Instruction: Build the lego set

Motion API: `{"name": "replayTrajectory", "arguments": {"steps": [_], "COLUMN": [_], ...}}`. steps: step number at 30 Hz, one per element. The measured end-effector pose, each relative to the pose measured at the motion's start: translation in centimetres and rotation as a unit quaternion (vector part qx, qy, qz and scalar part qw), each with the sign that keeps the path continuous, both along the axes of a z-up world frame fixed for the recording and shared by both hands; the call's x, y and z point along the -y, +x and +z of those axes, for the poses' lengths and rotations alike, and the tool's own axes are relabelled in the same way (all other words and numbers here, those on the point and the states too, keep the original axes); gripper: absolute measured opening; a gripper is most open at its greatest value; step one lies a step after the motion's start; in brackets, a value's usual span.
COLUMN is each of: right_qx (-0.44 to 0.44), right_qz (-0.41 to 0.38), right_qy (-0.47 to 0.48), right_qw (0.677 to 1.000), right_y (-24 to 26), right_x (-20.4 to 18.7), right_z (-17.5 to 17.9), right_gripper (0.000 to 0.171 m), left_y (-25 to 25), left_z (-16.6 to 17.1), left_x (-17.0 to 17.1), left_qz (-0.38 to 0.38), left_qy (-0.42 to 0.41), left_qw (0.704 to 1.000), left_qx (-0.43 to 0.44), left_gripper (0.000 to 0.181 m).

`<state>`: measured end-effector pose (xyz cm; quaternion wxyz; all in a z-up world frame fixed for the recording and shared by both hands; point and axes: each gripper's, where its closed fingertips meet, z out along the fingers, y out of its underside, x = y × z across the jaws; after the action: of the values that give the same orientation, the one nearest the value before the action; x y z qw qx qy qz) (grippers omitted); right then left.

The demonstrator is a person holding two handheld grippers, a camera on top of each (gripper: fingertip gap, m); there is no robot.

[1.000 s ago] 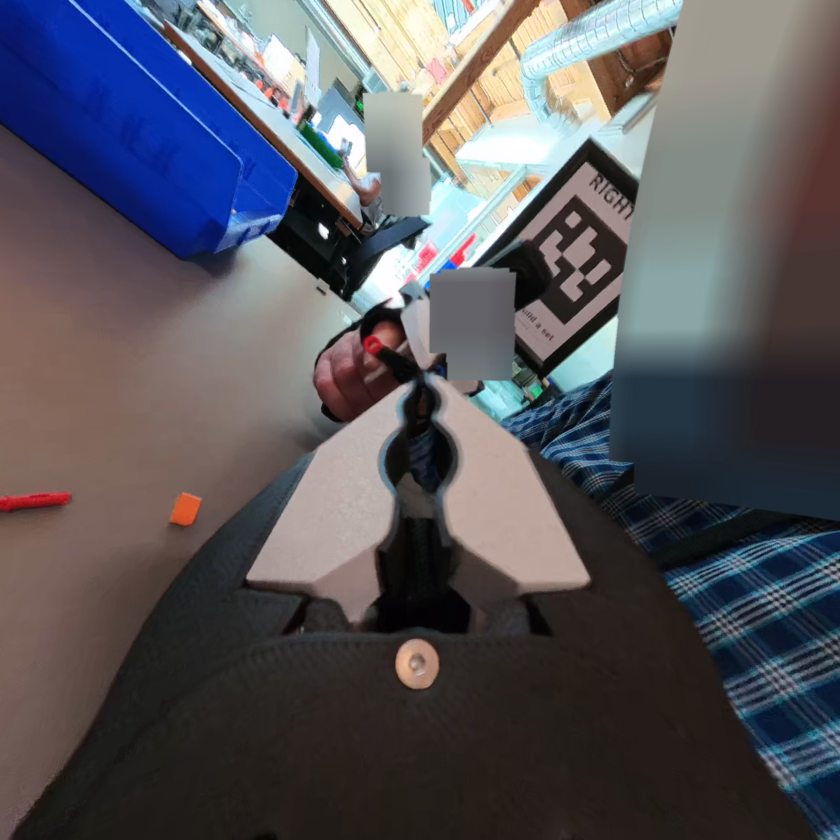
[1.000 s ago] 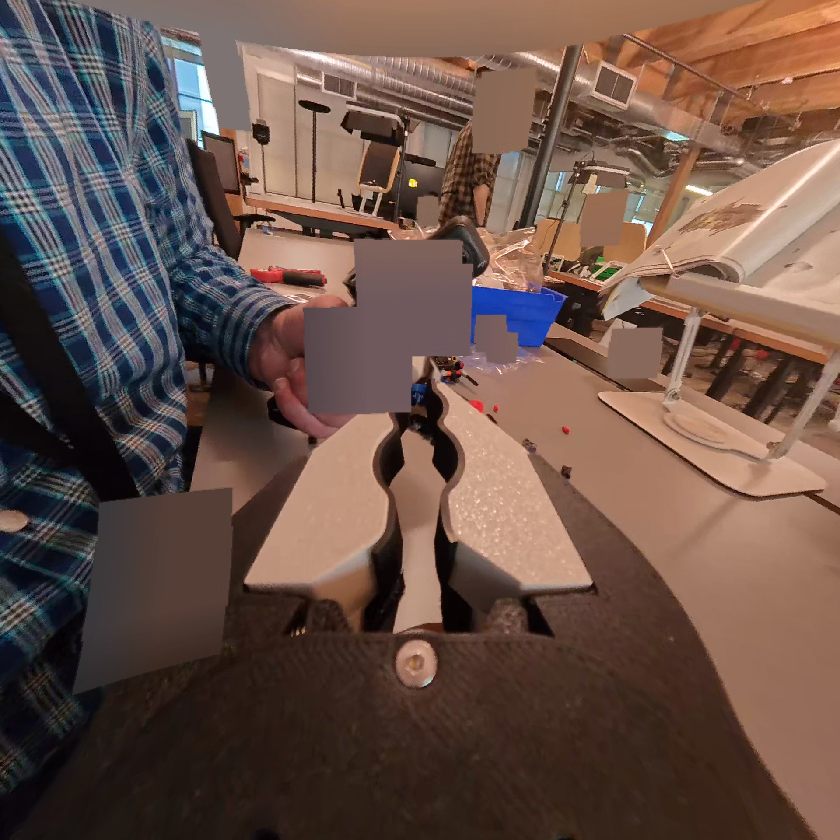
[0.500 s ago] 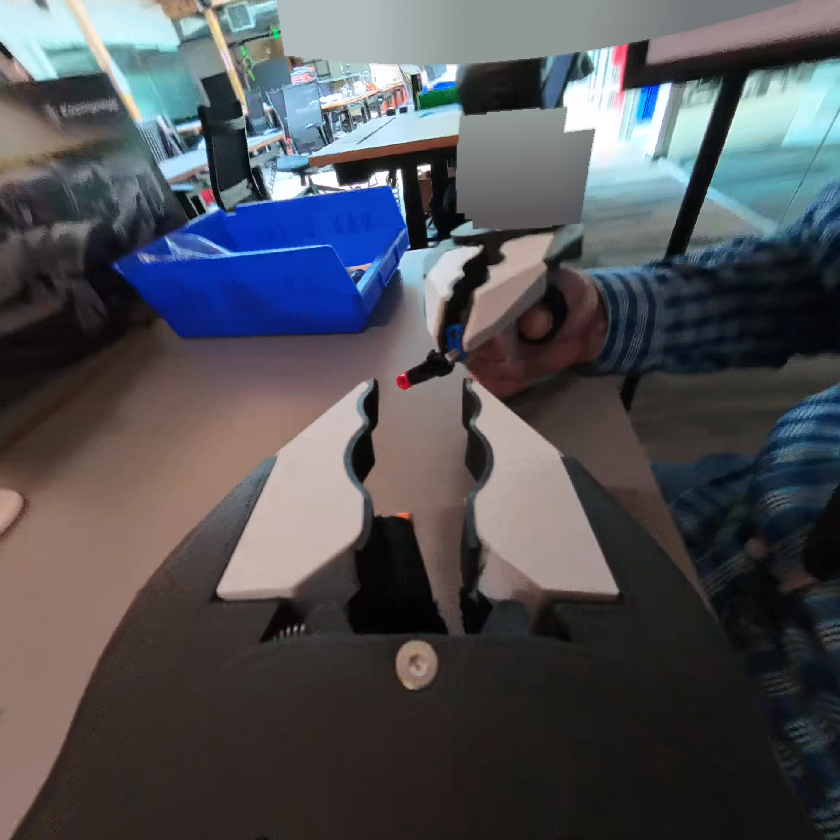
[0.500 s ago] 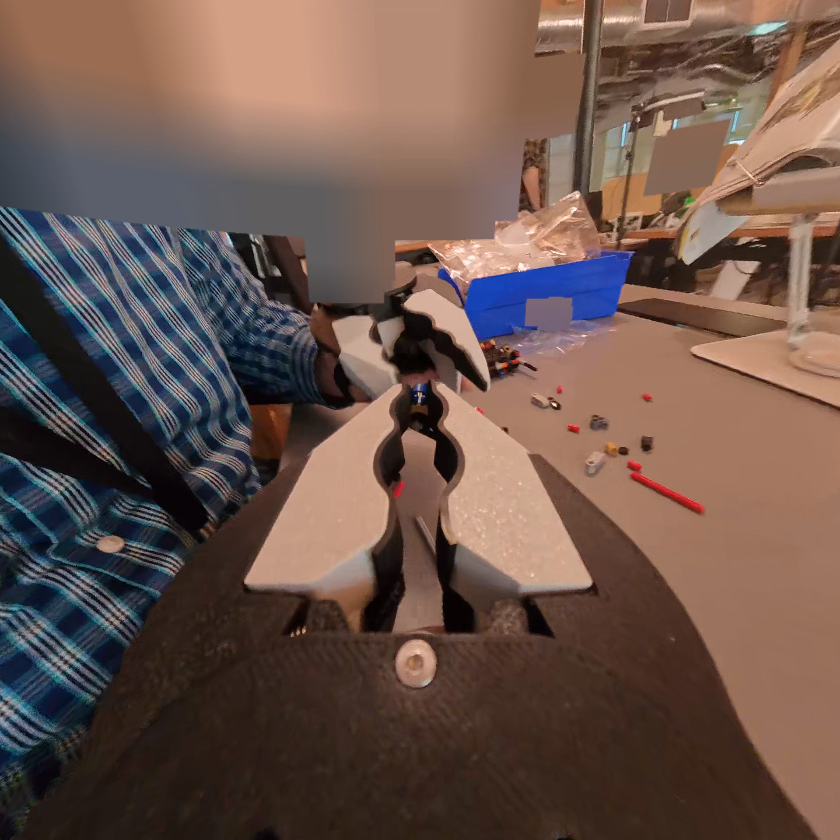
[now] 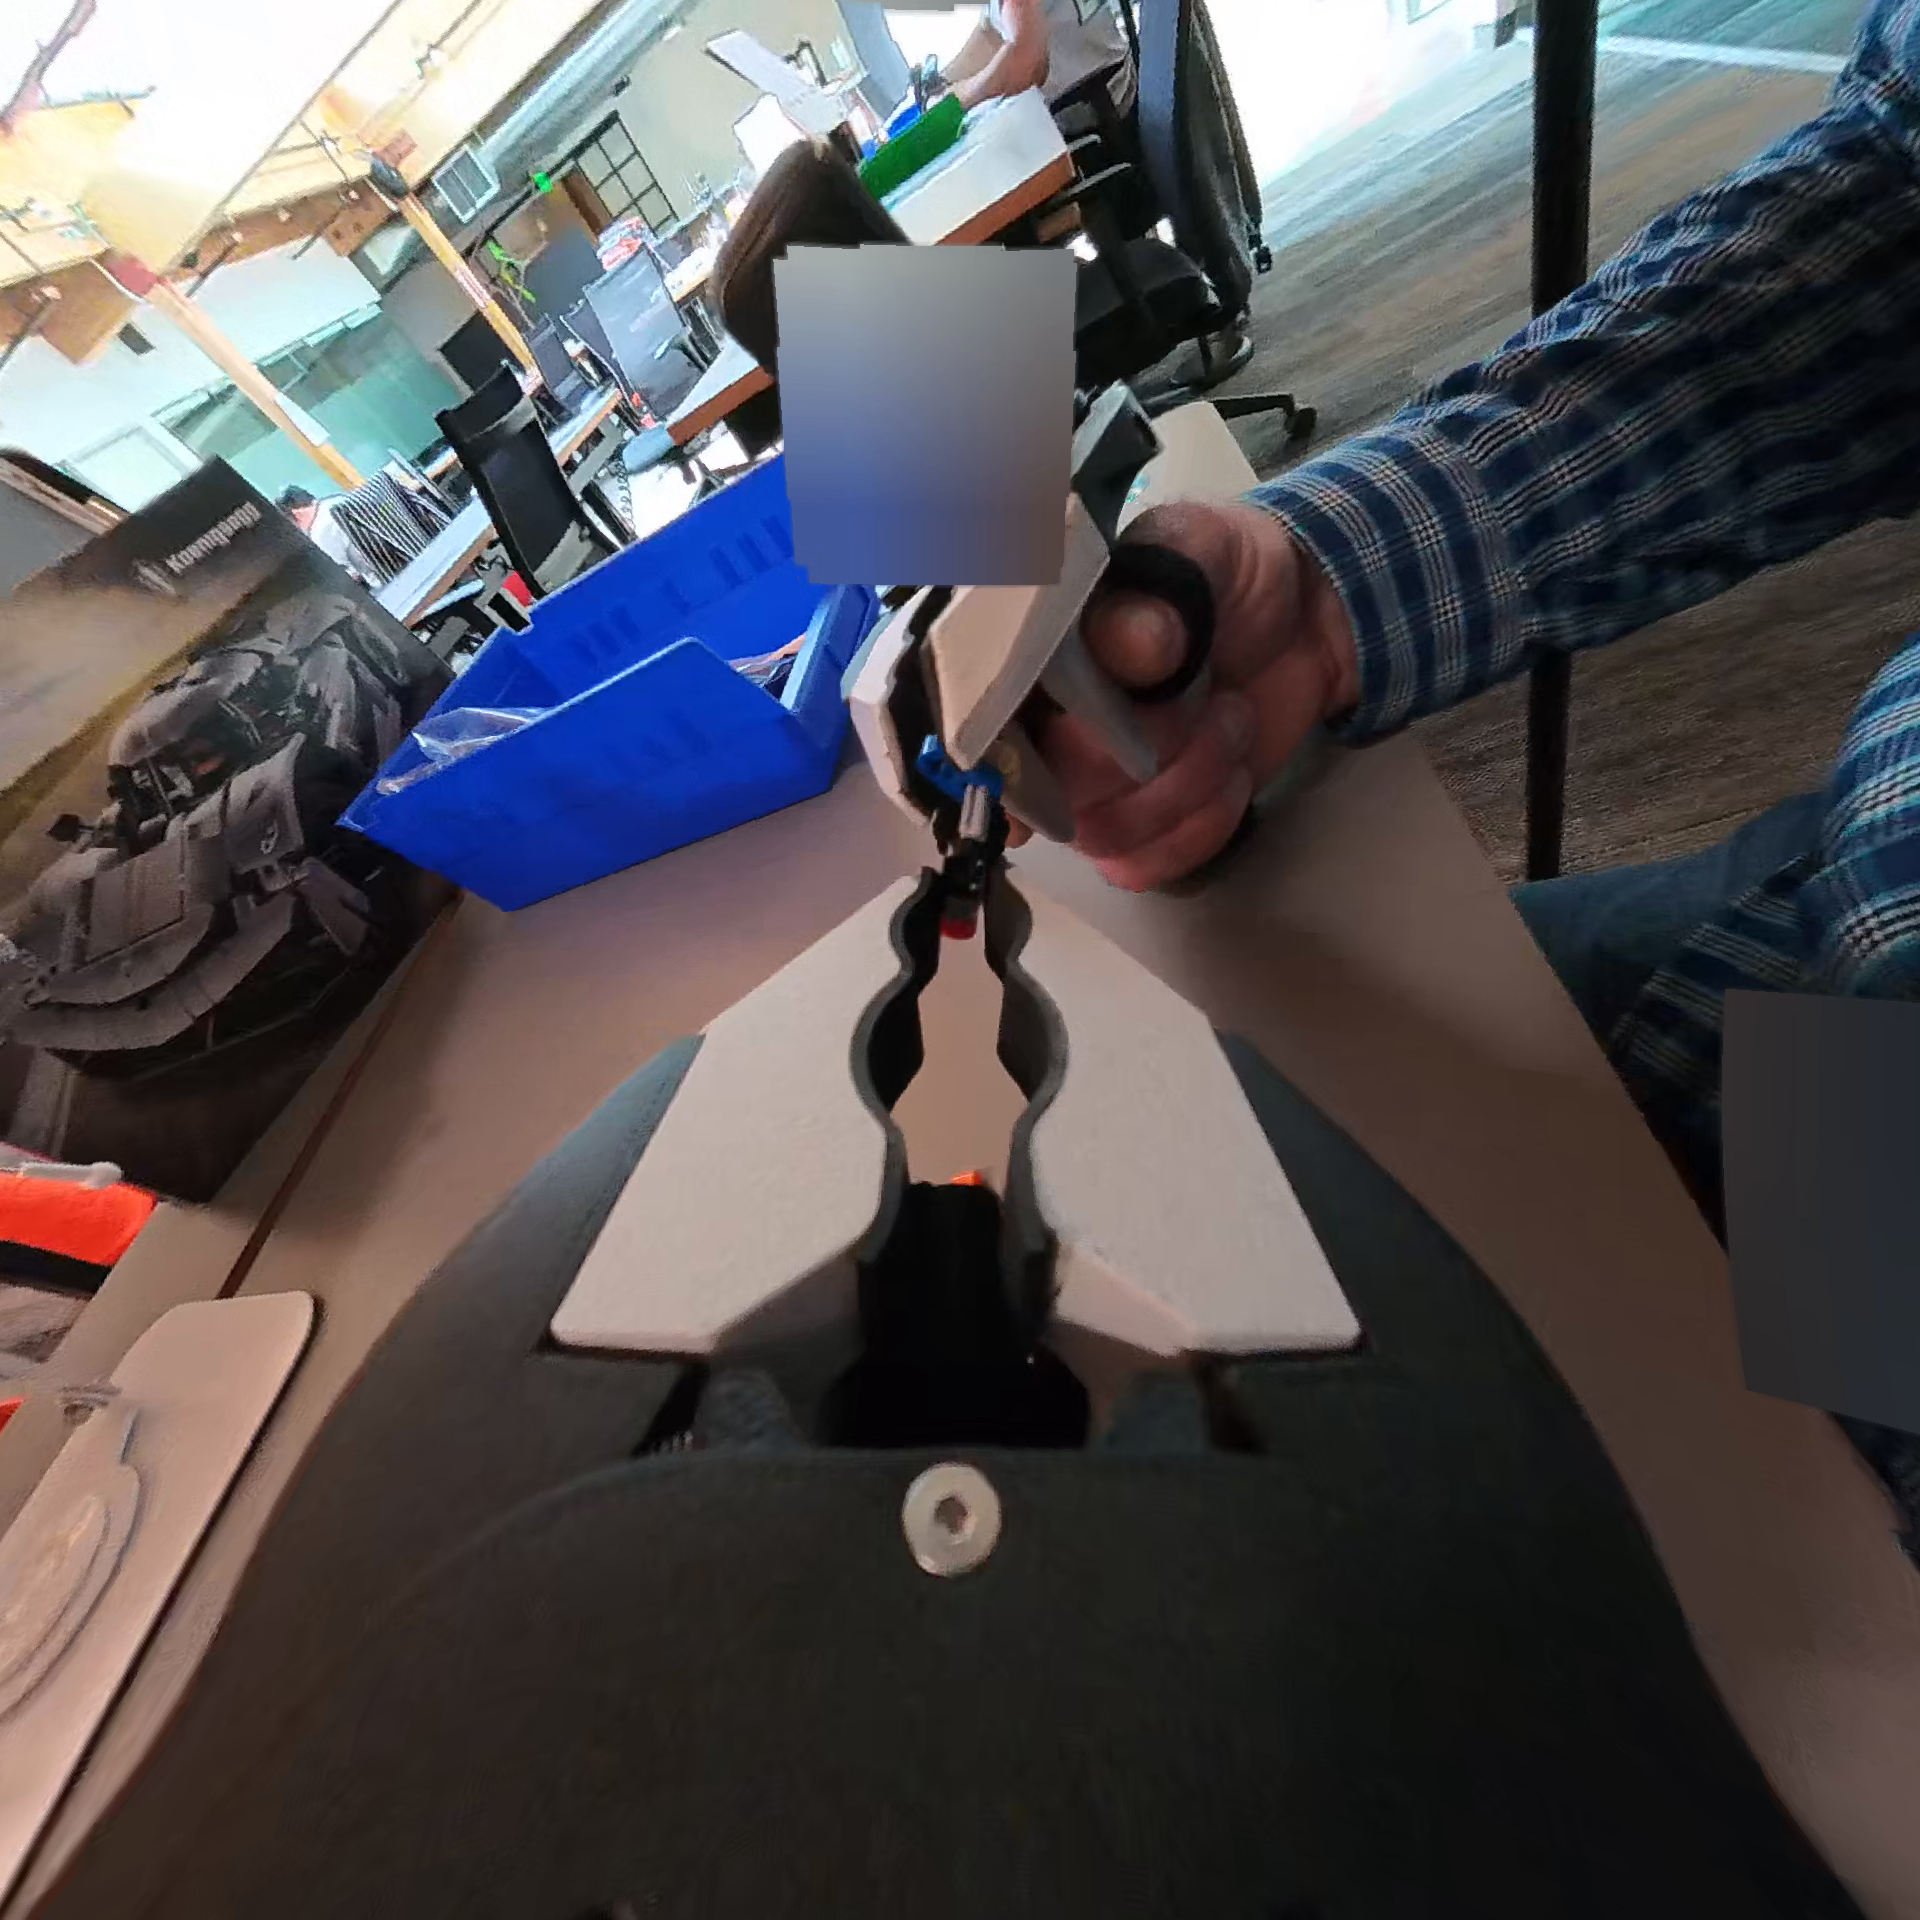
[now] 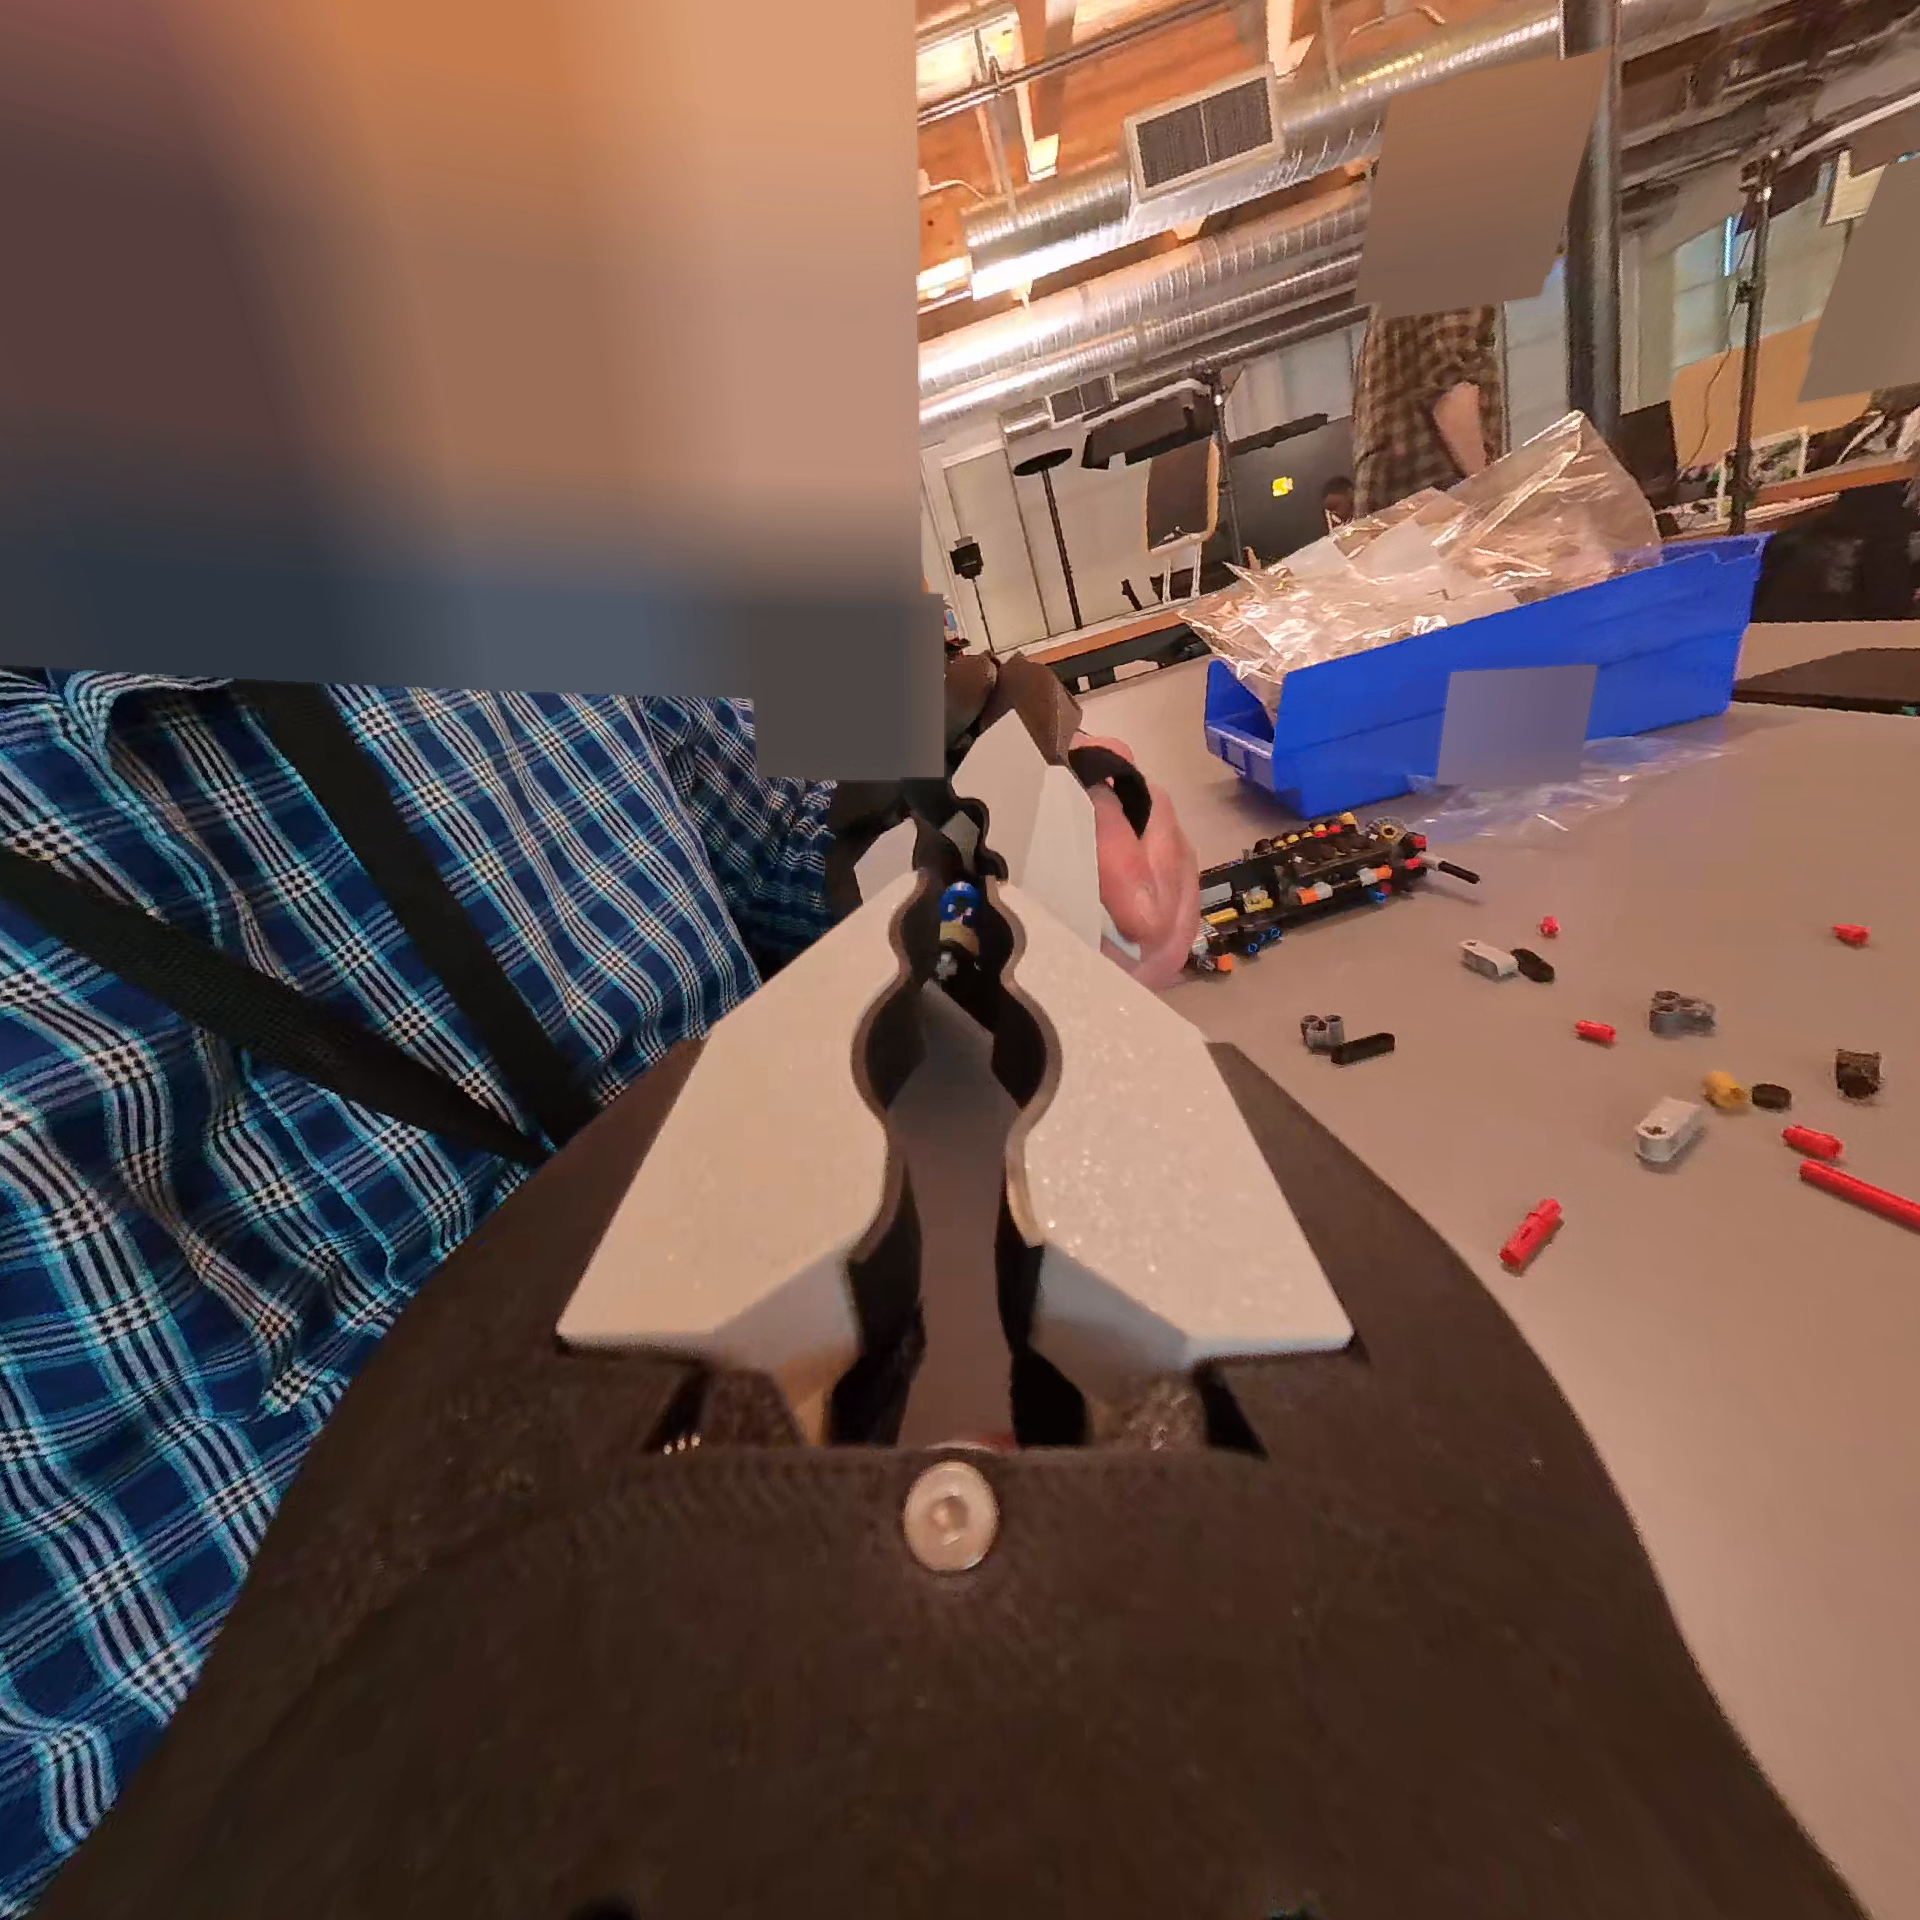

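L wrist view, L to R: dark set box [image 5: 177, 790] at 9 o'clock, blue bin [image 5: 623, 748] at 10–11, grey table [image 5: 644, 966] under all. Centre: left gripper [image 5: 961, 904], tongs narrow, tips closing round the red-tipped end of a small lego sub-assembly [image 5: 964, 831] (blue, grey, black bits). Firm grip or just touching: can't tell. At 1 o'clock right gripper [image 5: 951, 764] pinches the assembly's blue top end; hand [image 5: 1195, 717] in plaid sleeve holds it.

R wrist view: plaid shirt [image 6: 312, 987] at 9 o'clock; right gripper [image 6: 956, 920] centre, tongs narrow on the sub-assembly. At 2–3 o'clock: long part-built lego chassis [image 6: 1309, 883], blue bin w/ clear bags [image 6: 1434, 582], loose red, grey, black pieces [image 6: 1673, 1127] scattered on table.
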<state>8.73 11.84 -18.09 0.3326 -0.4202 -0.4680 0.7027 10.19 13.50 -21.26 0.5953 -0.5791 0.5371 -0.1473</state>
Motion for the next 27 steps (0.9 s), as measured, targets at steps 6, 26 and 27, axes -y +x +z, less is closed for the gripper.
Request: {"name": "replayTrajectory", "arguments": {"steps": [6,26,27], "right_qx": [-0.015,0.086,0.106], "right_qz": [0.012,-0.091,-0.102], "right_qy": [-0.002,0.116,0.137], "right_qw": [1.0,0.985,0.98], "right_y": [0.3,0.6,0.8], "right_x": [0.3,-2.4,-2.7], "right_z": [0.5,-1.9,-2.4], "right_gripper": [0.003,0.029,0.029], "left_y": [0.3,0.0,-0.1], "left_z": [0.3,-2.4,-2.6], "left_x": [0.3,-0.7,-0.8], "left_qz": [-0.011,0.012,0.013], "left_qy": [-0.047,-0.123,-0.131], "left_qw": [0.998,0.992,0.991], "left_qx": [0.037,-0.013,-0.012], "left_gripper": [0.008,0.006,0.006]}}
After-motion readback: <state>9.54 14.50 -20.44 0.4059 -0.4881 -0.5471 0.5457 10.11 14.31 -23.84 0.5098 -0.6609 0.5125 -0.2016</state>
